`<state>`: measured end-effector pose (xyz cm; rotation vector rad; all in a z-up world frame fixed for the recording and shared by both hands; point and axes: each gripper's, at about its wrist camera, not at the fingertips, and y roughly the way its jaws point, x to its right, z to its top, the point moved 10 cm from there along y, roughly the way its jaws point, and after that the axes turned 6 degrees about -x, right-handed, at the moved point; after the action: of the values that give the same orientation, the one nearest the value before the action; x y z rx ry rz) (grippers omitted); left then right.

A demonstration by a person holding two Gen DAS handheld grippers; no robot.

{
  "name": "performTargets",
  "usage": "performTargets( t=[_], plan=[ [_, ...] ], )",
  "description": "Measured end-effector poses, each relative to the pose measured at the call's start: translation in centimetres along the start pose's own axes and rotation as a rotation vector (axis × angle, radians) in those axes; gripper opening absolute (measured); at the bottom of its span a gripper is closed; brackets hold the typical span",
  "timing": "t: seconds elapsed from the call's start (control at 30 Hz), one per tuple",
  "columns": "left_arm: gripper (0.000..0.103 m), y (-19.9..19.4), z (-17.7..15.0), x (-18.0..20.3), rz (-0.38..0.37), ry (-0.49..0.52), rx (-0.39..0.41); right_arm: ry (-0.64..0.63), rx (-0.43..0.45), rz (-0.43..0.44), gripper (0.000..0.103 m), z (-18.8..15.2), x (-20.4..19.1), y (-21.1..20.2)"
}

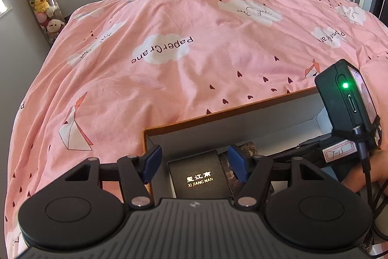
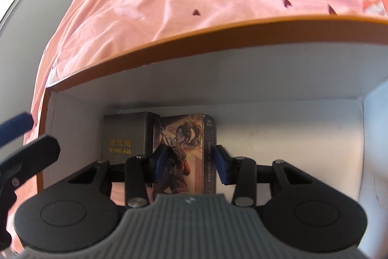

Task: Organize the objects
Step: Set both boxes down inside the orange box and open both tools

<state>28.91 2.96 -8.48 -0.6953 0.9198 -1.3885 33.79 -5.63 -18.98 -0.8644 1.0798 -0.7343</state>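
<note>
Right wrist: illustrated card box (image 2: 188, 157) stands upright between fingers (image 2: 160, 163).

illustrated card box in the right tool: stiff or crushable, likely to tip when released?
The illustrated card box looks like thin printed cardboard: probably light, stiff enough, but dentable under a hard squeeze from the right tool. Standing tall and narrow, it may tip, though the black box beside it could brace it.

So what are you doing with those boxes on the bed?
A person is packing small boxes into an orange-rimmed cardboard box on the pink bedspread. The right hand-held gripper has its fingers on either side of an illustrated card box, standing it beside a black box with gold lettering. The left hand-held gripper hovers open over that black box.
</note>
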Motion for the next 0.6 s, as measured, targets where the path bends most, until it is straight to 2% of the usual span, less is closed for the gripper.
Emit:
performTargets(
  t=[0.17,0.3,0.43,0.53,0.6],
  plan=[
    [0.074,0.1,-0.5,-0.2,0.004,-0.002,-0.009,-0.041,-0.005,-0.012,0.053,-0.2,-0.4,-0.2],
    [0.074,0.0,-1.2,0.0,-0.004,0.009,-0.013,-0.051,-0.004,-0.047,0.053,-0.8,0.0,-1.0],
    [0.068,-0.2,-1.9,0.9,-0.024,0.032,-0.022,-0.052,-0.005,-0.058,0.052,-1.9,0.6,-2.4],
    [0.065,0.0,-2.7,1.6,-0.027,0.062,-0.042,-0.067,-0.027,-0.072,0.043,-3.3,1.1,-3.4],
    [0.063,0.2,-3.2,1.9,-0.018,0.081,-0.054,-0.084,-0.047,-0.102,0.03,-4.3,1.4,-3.7]
  ],
)
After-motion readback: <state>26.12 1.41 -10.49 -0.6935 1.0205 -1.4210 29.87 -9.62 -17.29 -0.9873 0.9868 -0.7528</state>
